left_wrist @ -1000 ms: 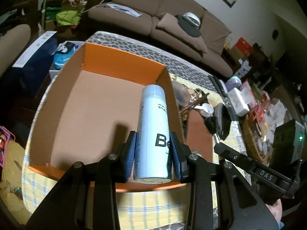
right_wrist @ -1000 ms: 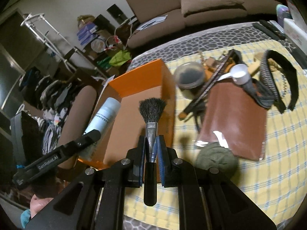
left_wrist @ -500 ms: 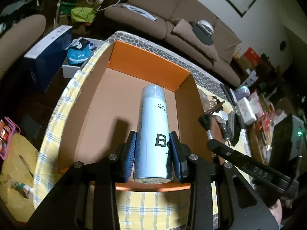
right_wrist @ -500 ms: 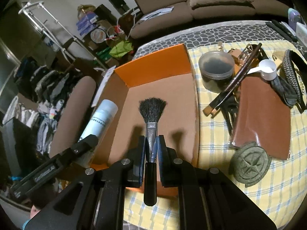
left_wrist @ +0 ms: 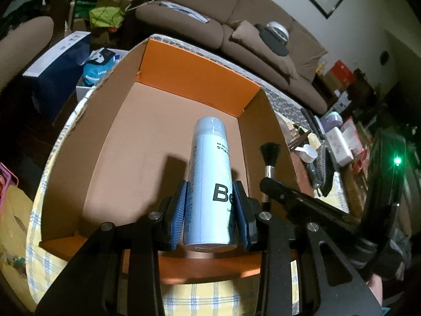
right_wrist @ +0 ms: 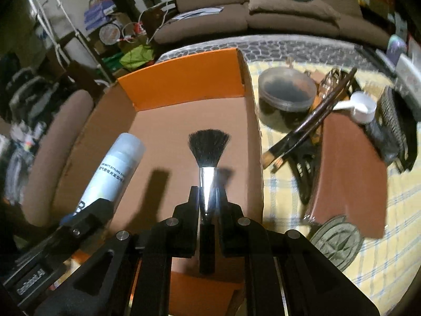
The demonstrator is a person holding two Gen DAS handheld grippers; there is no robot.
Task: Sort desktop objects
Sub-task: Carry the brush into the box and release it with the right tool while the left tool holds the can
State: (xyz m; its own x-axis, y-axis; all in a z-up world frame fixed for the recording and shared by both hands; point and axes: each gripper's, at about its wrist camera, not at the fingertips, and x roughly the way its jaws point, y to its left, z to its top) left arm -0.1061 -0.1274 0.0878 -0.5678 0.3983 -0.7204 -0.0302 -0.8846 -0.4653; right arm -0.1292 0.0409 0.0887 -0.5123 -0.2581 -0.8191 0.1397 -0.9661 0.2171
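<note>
My left gripper (left_wrist: 210, 192) is shut on a pale blue spray can (left_wrist: 209, 173) and holds it over the open orange cardboard box (left_wrist: 194, 76), near its front wall. My right gripper (right_wrist: 208, 192) is shut on a black-bristled brush (right_wrist: 209, 147) by its metal ferrule, also over the box (right_wrist: 184, 79), at its right side. The can shows in the right wrist view (right_wrist: 110, 171) to the left of the brush. The brush shows in the left wrist view (left_wrist: 269, 155) just right of the can. The box floor holds nothing that I can see.
On the yellow checked cloth (right_wrist: 394, 250) right of the box lie a round dark container (right_wrist: 286, 92), dark sticks (right_wrist: 310, 126), a white scoop (right_wrist: 363, 108), a brown leather pad (right_wrist: 350, 173), a black strap (right_wrist: 394, 123) and a round green coaster (right_wrist: 334, 242). A sofa stands behind.
Both grippers have moved forward and lower over the box, and closer together. The brush now shows beside the can in the left wrist view. Both grips are unchanged.
</note>
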